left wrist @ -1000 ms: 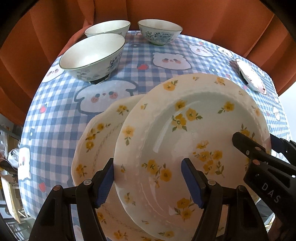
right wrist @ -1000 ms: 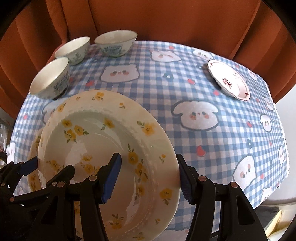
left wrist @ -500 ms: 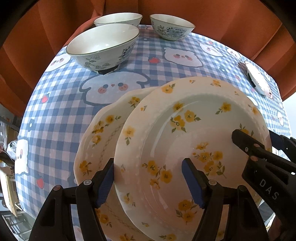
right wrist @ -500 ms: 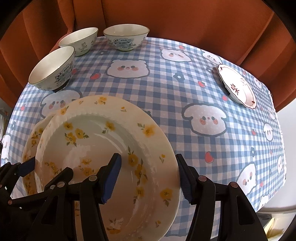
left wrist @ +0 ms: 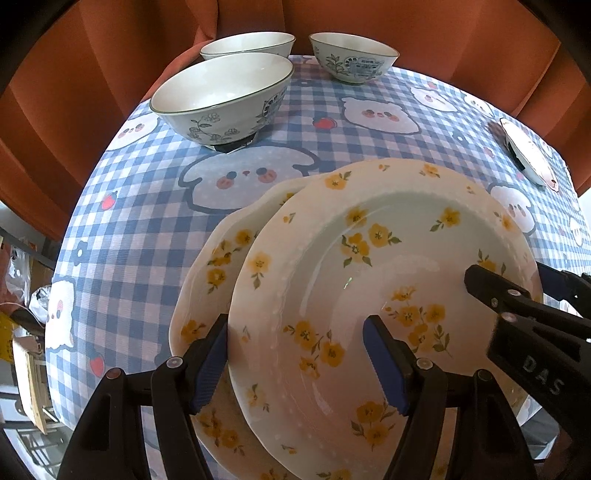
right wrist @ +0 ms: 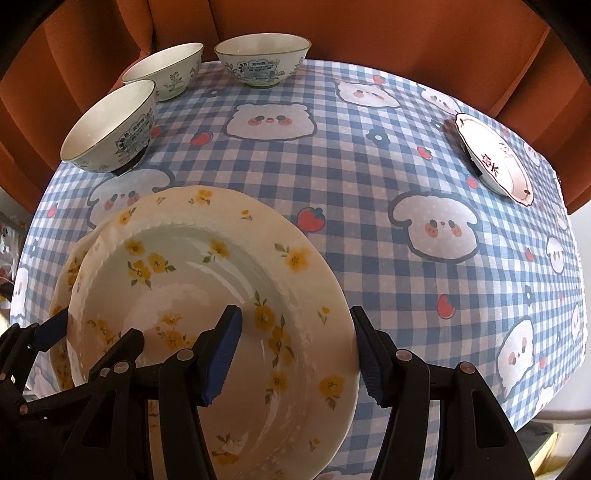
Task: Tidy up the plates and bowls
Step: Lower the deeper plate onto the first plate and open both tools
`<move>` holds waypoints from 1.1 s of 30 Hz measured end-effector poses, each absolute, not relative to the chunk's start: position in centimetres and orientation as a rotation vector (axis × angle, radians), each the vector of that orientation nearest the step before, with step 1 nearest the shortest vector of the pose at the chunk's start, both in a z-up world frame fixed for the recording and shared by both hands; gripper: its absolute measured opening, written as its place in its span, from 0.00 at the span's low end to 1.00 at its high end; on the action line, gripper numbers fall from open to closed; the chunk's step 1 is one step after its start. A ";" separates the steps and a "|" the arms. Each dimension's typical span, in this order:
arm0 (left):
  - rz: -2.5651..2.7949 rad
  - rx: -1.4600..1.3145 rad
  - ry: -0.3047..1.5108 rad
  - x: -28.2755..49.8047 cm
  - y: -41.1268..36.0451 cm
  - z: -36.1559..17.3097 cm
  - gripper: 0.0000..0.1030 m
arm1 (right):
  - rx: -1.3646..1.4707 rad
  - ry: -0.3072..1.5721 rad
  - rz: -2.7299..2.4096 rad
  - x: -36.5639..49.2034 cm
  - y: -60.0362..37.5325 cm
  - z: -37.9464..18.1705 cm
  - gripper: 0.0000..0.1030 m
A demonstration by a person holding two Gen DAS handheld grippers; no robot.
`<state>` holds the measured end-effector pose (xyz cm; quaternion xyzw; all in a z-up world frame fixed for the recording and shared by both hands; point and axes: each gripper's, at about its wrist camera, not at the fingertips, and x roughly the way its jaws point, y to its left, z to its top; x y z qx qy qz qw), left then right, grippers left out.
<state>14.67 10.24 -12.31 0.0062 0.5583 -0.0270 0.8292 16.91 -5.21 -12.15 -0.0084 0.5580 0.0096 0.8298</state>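
A cream plate with yellow flowers sits on top of a second matching plate, shifted a little right of it; the top plate also shows in the right wrist view. My left gripper is open, its fingers straddling the top plate's left rim. My right gripper is open, its fingers straddling the plate's right rim; it also shows in the left wrist view. Three white bowls with blue patterns stand at the far left.
The table wears a blue checked cloth with bear faces. A small white plate with red marks lies at the far right. An orange curtain hangs behind the table. The table edge falls away at left and right.
Both grippers and the top plate have moved lower and forward toward the bowls; the top plate has settled over the lower plate. Both jaws stay equally wide.
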 end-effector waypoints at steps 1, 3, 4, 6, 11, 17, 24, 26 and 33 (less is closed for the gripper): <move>-0.057 0.014 1.185 14.6 10.2 -12.3 0.71 | -0.019 1.181 0.024 16.8 -5.2 -12.0 0.60; -0.055 0.016 1.185 14.7 10.1 -12.3 0.71 | -0.019 1.167 0.025 16.4 -5.4 -11.5 0.60; -0.053 0.017 1.184 14.6 10.1 -12.3 0.71 | -0.008 1.162 0.019 16.1 -5.8 -11.2 0.57; -0.051 0.020 1.181 14.5 10.1 -12.3 0.71 | 0.017 1.157 0.006 15.7 -6.6 -10.7 0.38; -0.037 0.037 1.182 14.3 9.8 -12.2 0.71 | 0.003 1.137 0.023 15.2 -6.8 -10.0 0.30; -0.007 0.069 1.187 13.3 9.8 -12.1 0.70 | -0.010 1.138 0.033 15.3 -6.4 -10.3 0.30; 0.036 0.111 1.184 12.8 9.5 -11.9 0.70 | -0.002 1.144 0.044 15.5 -6.0 -10.8 0.30; 0.043 0.111 1.184 12.8 9.6 -11.8 0.71 | 0.003 1.148 0.050 15.6 -6.0 -10.9 0.30; 0.067 0.163 1.193 13.0 9.2 -11.9 0.77 | 0.009 1.157 0.061 16.1 -5.6 -11.1 0.31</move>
